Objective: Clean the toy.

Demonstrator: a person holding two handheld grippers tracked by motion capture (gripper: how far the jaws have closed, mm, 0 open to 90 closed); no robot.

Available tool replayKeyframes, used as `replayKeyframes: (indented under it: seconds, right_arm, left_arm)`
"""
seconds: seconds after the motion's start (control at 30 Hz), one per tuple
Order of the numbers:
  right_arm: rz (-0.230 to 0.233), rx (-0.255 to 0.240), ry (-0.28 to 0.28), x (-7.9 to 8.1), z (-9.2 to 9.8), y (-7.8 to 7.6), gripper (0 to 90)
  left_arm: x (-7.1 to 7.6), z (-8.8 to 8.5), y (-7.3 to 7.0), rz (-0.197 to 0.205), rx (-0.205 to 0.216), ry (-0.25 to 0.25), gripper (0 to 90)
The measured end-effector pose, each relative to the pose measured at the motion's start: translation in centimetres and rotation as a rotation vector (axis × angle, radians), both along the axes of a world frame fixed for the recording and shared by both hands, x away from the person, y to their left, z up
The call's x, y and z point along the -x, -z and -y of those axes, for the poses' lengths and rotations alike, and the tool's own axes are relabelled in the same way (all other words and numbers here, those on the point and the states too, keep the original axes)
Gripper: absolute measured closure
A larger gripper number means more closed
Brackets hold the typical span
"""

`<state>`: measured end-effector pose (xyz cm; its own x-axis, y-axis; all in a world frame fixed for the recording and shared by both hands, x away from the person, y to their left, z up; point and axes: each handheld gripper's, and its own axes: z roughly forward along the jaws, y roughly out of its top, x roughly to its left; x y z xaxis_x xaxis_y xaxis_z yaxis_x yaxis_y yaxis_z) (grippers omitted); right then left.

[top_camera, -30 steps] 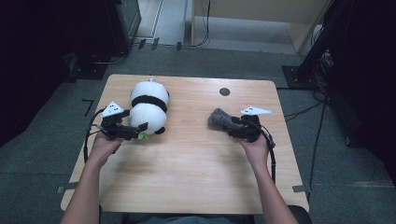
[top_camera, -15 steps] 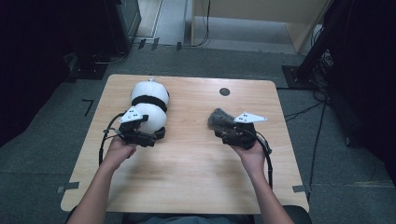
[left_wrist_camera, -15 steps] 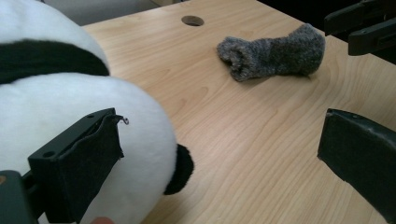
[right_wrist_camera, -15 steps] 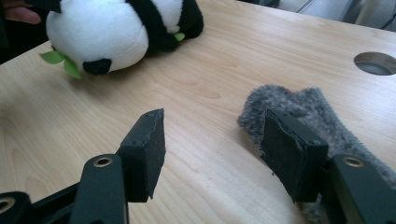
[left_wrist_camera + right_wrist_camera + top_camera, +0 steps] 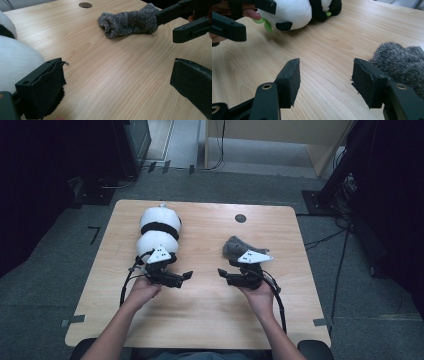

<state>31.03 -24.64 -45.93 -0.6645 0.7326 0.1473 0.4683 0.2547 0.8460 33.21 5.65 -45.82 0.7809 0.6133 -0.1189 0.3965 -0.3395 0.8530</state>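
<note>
Panda plush (image 5: 159, 227) lies at the counter's (image 5: 210, 320) left, just behind the left gripper (image 5: 185, 277), whose jaws gape wide and empty. Facing it, the right gripper (image 5: 222, 272) holds empty jaws apart, the grey sock (image 5: 234, 247) just beside it.

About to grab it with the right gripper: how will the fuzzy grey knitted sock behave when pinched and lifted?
The fuzzy grey knitted sock lies slumped and creased on the wooden table, so it will probably flop and droop from the pinch point. Its fluffy pile suggests it is light and compresses easily. It looks unlikely to slip, roll or break.
</note>
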Motion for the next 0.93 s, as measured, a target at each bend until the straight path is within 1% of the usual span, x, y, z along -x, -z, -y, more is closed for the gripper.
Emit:
replayKeyframes:
  seconds: [0.03,0.1,0.17,0.27,0.33,0.4,0.47,0.53,0.6,0.7,0.83,0.93]
  right_arm:
    - [-0.002,-0.002,0.001,0.1,0.0,0.1,40.0]
    - [-0.012,-0.004,-0.005,0.3,-0.2,0.4,43.4]
    - [-0.002,0.005,-0.005,0.5,-0.3,0.6,43.3]
    - [-0.004,0.013,0.002,0.7,-0.5,1.0,42.0]
    - [-0.004,0.019,0.002,0.8,-0.6,1.2,42.0]
    - [-0.013,0.023,-0.001,0.7,-0.7,1.4,42.0]
    - [-0.019,0.021,-0.015,0.6,-0.9,1.6,42.0]
    - [-0.009,0.035,-0.022,0.5,-1.2,1.7,42.1]
    - [-0.006,0.037,-0.031,0.4,-1.4,1.8,42.1]
    - [-0.004,0.042,-0.039,0.3,-1.7,1.9,42.0]
    - [0.000,0.050,-0.044,0.2,-1.9,2.0,42.1]
    - [-0.004,0.052,-0.039,0.2,-1.8,2.0,42.0]
  left_arm:
    - [0.1,0.1,0.1,-0.005,0.005,0.001,0.0]
    - [0.4,0.5,0.6,-0.017,0.016,0.011,0.0]
    - [0.6,0.8,0.9,-0.012,0.016,0.029,0.0]
    - [0.8,1.3,1.5,-0.001,0.001,0.041,0.0]
    - [0.8,1.5,2.0,-0.005,-0.012,0.052,0.0]
    - [0.7,1.7,2.6,-0.019,-0.026,0.058,0.0]
    - [0.6,1.9,3.0,-0.021,-0.038,0.059,0.0]
    - [0.4,2.1,3.3,-0.026,-0.042,0.057,0.0]
    - [0.4,2.1,3.4,-0.029,-0.045,0.062,0.0]
    - [0.4,2.2,3.6,-0.022,-0.057,0.066,0.0]
    - [0.3,2.2,3.7,-0.033,-0.067,0.069,0.0]
    - [0.3,2.2,3.7,-0.032,-0.060,0.069,0.0]
